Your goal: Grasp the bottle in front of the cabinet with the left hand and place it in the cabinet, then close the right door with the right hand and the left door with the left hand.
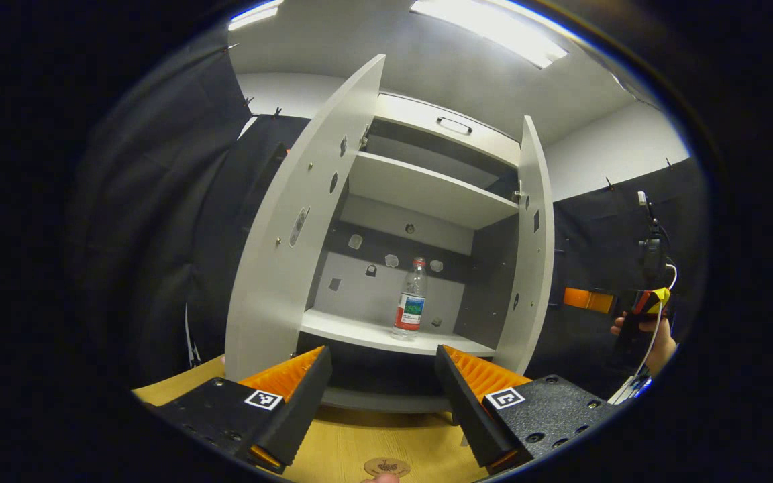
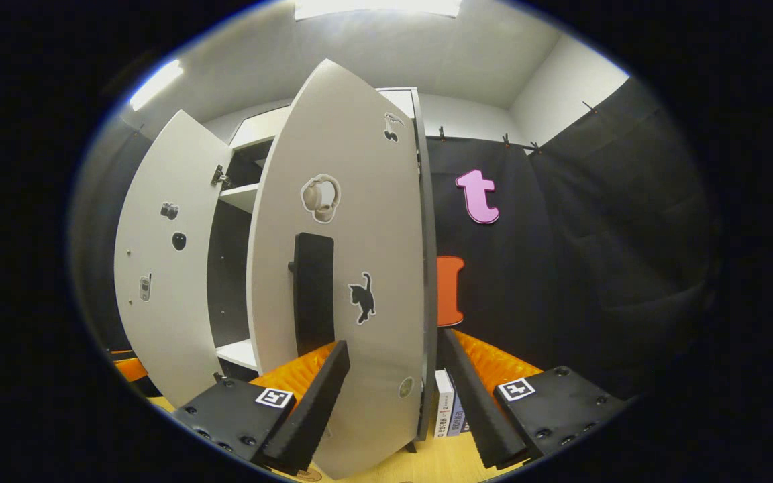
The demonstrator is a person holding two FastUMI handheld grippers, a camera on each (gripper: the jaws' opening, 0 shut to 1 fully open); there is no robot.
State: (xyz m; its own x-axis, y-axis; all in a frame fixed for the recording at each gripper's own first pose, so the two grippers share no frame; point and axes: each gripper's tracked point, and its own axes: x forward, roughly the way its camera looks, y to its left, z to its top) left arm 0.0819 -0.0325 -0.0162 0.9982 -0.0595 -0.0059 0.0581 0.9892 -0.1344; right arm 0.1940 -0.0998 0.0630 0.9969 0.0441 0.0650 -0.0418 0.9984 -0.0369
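Standing upright on the lower shelf (image 1: 366, 332) of the cabinet (image 1: 450, 131), the bottle (image 1: 411, 299) sits near the middle, apart from both side walls. In the left gripper view the left tool (image 1: 383, 396) hangs in front of the cabinet above the table (image 1: 359, 446), its fingers spread wide with nothing between them. Both doors stand open: the left door (image 1: 292, 228) swung far out, the right door (image 1: 534, 248) edge-on beside the bottle's shelf. Farther right, a hand (image 1: 655, 339) holds the other tool.

In the right gripper view the right tool (image 2: 393, 396) is just beside the right door's (image 2: 353, 268) outer face, fingers apart, one finger (image 2: 313, 402) in front of the panel below its dark handle (image 2: 313, 295). Whether it touches the door, I cannot tell. Books (image 2: 450, 410) stand by the cabinet's foot, between the fingers.
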